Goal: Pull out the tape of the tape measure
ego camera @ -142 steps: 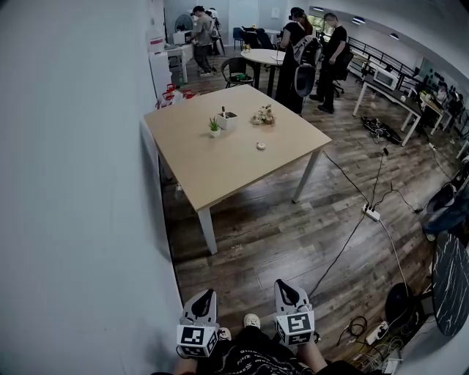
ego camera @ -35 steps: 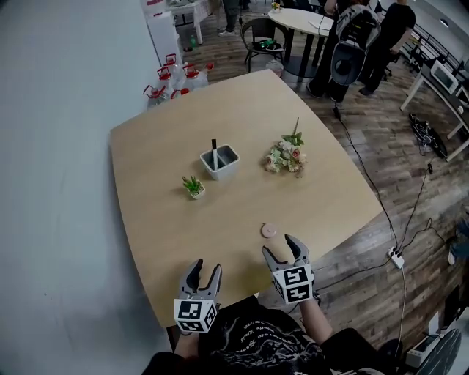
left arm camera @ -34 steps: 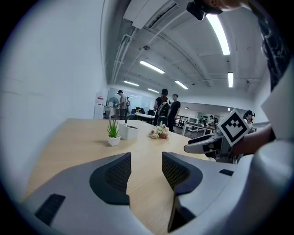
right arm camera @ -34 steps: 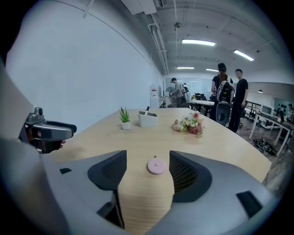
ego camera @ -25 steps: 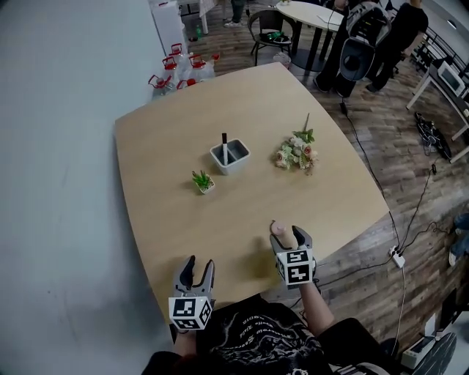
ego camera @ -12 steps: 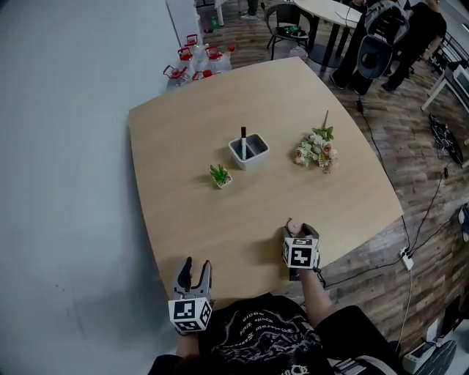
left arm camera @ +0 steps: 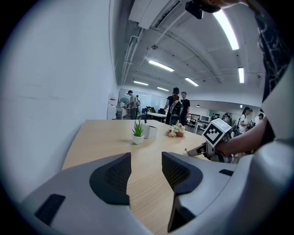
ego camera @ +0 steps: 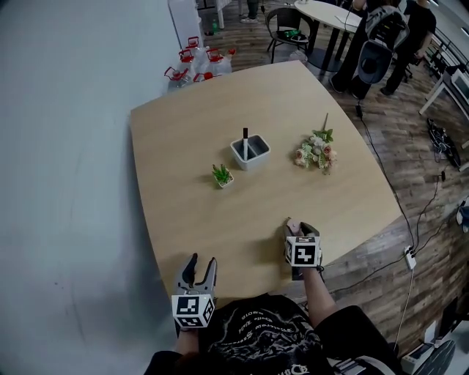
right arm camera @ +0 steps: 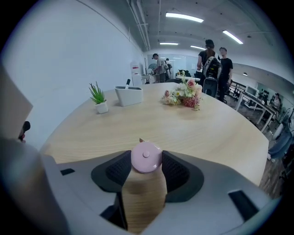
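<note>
A small round pink tape measure lies on the wooden table near its front edge, with a short tab sticking out on its far side. My right gripper sits around it; the jaws are closing and both pads touch its sides. In the head view the tape measure peeks out just beyond the right gripper. My left gripper hovers at the table's near edge, open, with nothing between its fingers.
A grey pen holder, a little potted plant and a flower bunch stand mid-table. Red-capped bottles sit on the floor beyond the table's far corner. Several people stand by a round table behind.
My right gripper slid forward over the pink tape measure and its jaws narrowed onto it. The left gripper stayed near the table's front edge.
</note>
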Action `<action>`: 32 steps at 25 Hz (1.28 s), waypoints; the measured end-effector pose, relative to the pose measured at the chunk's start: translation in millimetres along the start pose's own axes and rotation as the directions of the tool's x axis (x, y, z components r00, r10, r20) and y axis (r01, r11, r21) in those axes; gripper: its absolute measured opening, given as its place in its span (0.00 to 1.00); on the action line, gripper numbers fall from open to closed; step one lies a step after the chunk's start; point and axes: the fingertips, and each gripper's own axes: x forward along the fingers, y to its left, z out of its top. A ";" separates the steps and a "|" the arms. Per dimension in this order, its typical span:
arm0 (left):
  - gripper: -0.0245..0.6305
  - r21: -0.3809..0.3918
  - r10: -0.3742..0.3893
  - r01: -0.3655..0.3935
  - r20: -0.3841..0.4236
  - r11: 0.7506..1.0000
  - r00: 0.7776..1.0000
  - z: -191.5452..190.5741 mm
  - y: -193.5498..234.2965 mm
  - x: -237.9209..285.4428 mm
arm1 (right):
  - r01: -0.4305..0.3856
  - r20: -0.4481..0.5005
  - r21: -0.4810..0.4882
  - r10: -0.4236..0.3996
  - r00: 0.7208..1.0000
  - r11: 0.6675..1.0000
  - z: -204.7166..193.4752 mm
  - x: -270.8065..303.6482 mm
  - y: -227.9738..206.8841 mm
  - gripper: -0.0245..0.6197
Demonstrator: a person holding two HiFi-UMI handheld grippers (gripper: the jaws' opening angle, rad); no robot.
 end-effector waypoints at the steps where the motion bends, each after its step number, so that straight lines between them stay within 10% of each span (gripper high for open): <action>1: 0.36 -0.002 -0.005 0.005 0.003 1.000 1.000 1.1 -0.7 0.1 | -0.009 0.014 -0.015 0.010 1.000 1.000 4.5 -5.7 3.2 0.39; 25: 0.36 0.067 -0.298 0.293 0.099 0.954 0.949 43.2 -84.4 15.1 | -0.218 0.111 -0.359 0.273 0.956 0.907 37.1 -146.0 72.3 0.39; 32: 0.36 0.147 -0.482 0.472 0.042 0.869 0.875 44.1 -118.0 15.5 | -0.341 0.029 -0.507 0.411 0.911 0.791 26.7 -166.6 111.3 0.39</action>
